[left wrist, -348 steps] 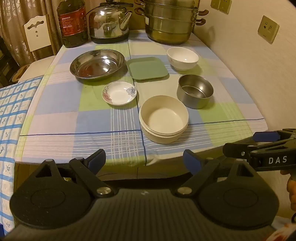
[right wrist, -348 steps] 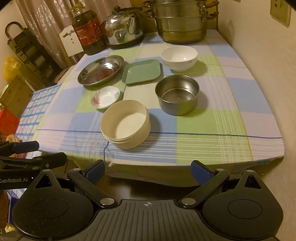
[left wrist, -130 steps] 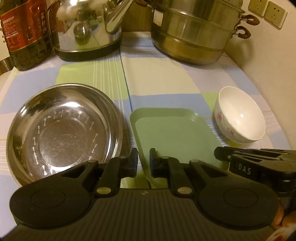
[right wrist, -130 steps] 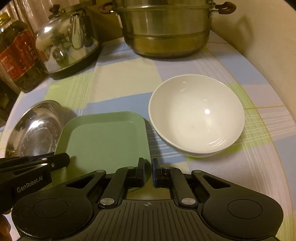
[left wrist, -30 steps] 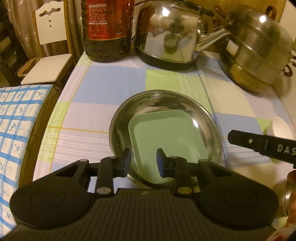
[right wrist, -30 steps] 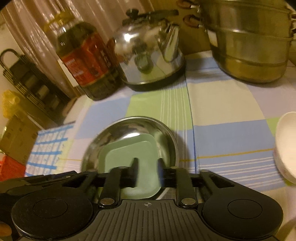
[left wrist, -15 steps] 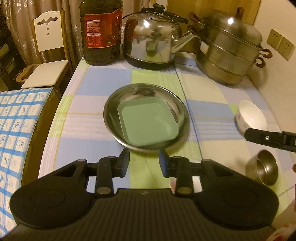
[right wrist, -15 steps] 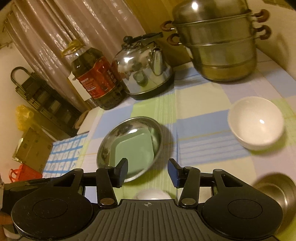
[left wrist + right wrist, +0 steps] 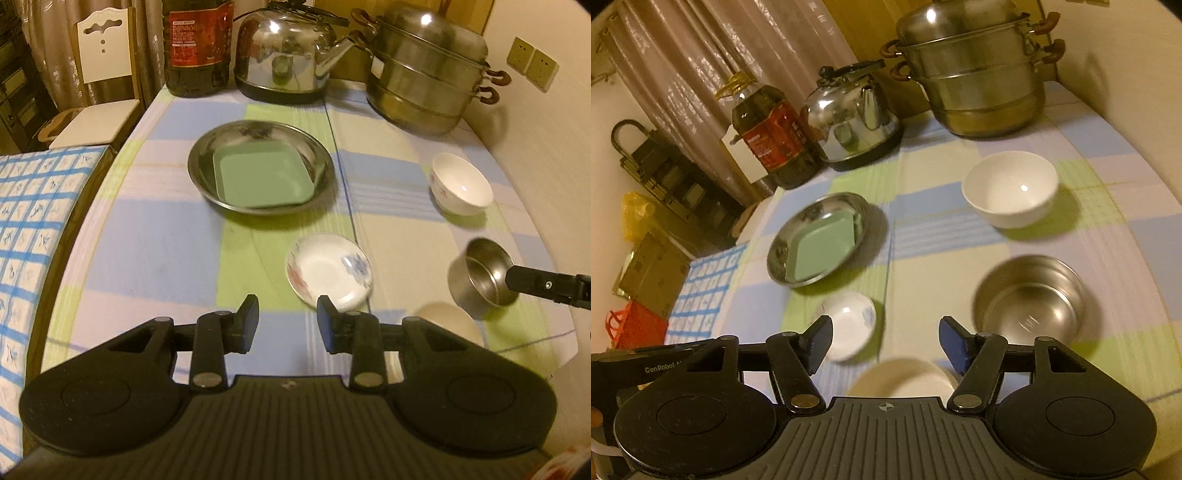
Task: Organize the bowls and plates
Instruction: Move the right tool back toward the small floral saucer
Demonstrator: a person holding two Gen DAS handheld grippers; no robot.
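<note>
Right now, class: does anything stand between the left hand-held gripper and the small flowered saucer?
Nothing visible does. The left hand-held gripper holds nothing, and the small flowered saucer lies just ahead, slightly to its right, with only bare tablecloth between them.

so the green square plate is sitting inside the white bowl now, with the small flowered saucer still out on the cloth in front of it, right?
Not quite. The green square plate sits inside the wide steel dish, not the white bowl, which stands empty off to the right. The small flowered saucer is indeed out on the cloth in front. The left wrist view shows this.
</note>
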